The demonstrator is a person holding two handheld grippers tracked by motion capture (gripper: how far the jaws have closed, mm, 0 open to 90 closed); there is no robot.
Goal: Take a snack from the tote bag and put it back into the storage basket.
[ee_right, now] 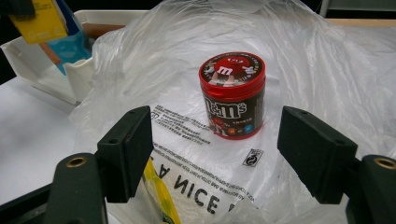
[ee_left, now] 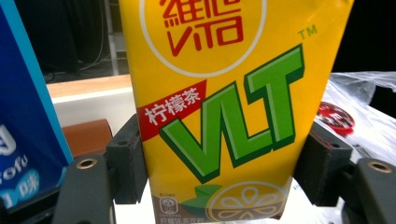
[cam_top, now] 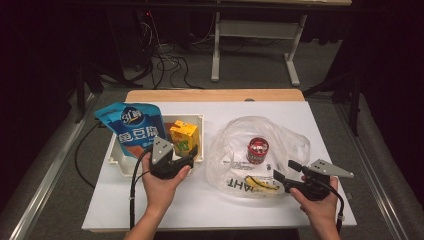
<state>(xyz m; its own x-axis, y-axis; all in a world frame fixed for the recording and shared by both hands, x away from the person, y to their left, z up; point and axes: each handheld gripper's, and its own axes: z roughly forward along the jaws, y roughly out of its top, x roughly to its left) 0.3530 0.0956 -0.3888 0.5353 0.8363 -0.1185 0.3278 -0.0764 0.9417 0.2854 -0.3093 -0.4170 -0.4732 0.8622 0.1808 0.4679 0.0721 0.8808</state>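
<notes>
Carton: yellow lemon-tea drink carton (ee_left: 224,112) upright between left gripper (ee_left: 224,175) pads, clamped
Right gripper (ee_right: 215,154): jaws apart, empty; red-lidded candy jar (ee_right: 232,95) at twelve o'clock

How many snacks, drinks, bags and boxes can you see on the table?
Snacks: 2, the blue pouch and the candy jar
Drinks: 1, the yellow tea carton
Bags: 1, the plastic bag
Boxes: 1, the white bin
Total: 5

The white table (cam_top: 210,200) was brightly lit from above; around it the room lay dark, the pictures slightly soft.
</notes>
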